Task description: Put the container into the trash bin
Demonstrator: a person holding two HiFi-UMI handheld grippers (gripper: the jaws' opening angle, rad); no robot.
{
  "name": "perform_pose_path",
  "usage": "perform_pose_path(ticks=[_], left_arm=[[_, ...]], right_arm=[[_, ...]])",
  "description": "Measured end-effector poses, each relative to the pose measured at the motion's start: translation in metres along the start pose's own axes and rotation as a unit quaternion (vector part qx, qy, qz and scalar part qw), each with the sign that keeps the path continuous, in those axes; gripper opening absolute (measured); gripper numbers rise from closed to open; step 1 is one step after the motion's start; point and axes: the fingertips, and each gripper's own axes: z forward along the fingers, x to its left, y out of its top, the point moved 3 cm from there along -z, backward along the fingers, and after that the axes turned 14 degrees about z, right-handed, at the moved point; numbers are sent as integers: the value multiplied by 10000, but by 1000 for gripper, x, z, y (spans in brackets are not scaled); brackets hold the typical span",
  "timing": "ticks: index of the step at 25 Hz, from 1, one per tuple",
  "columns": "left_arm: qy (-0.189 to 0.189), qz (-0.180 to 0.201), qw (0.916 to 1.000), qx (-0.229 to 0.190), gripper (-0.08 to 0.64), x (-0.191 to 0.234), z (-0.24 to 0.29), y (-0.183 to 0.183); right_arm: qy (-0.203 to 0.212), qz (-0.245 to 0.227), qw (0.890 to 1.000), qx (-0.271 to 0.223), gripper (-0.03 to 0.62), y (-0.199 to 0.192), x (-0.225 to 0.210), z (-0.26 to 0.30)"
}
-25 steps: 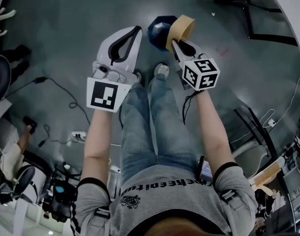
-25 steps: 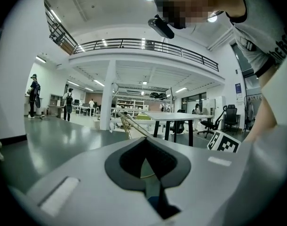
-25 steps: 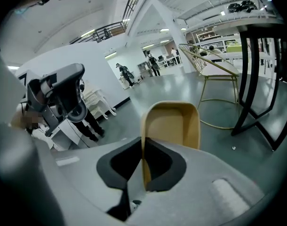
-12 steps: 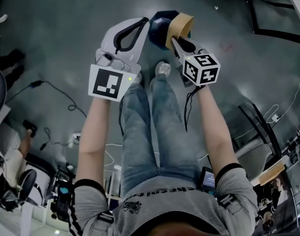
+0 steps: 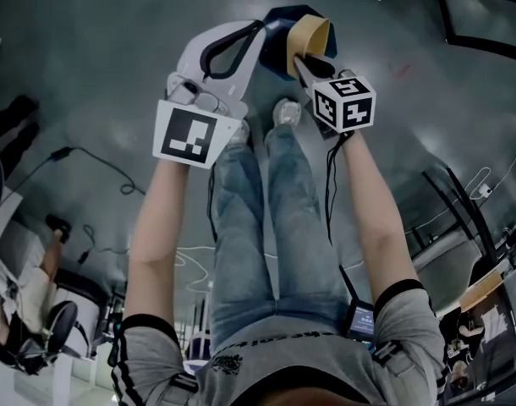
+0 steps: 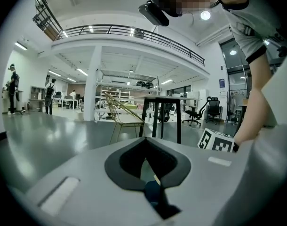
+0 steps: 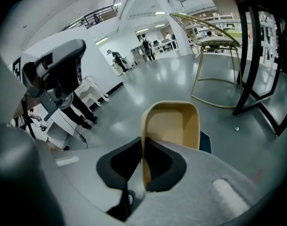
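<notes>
Tan container [image 7: 174,124]: thin stiff wall, matte, rounded-rectangle tub; plastic or pulp, can't tell. Right gripper [image 7: 144,147] jaws are pinched on one side wall only, so the tub hangs out past the tips. Dark blue trash bin [image 5: 279,32] sits on the floor [image 5: 89,74] just beyond the tips, partly hidden by the tub. Left gripper [image 6: 146,142] jaws are closed together, holding nothing. Risk: the edge grip lets the tub pivot or slip. An off-centre release would likely clip the bin rim and land it on the smooth grey floor.
</notes>
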Motion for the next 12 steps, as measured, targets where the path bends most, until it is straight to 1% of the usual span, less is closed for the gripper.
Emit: perform_pose_path(ticks=[3,8,11,12], left_arm=[[-164,28,9998,63,20,-6,0,-11],[-529,346,9975,321,20,-15,4,-34],[-515,240,9979,317,20,-14,7,-44],[-531,262,9977,334,20,-14,7,-47]], right_arm=[[-60,57,9999,76,21,-8,-5,11],[-179,169,9994,232,21,-19,-20,31],[-250,237,9989,319,21,-24,-31,43],[-262,248,9988,335,21,-25,-34,47]])
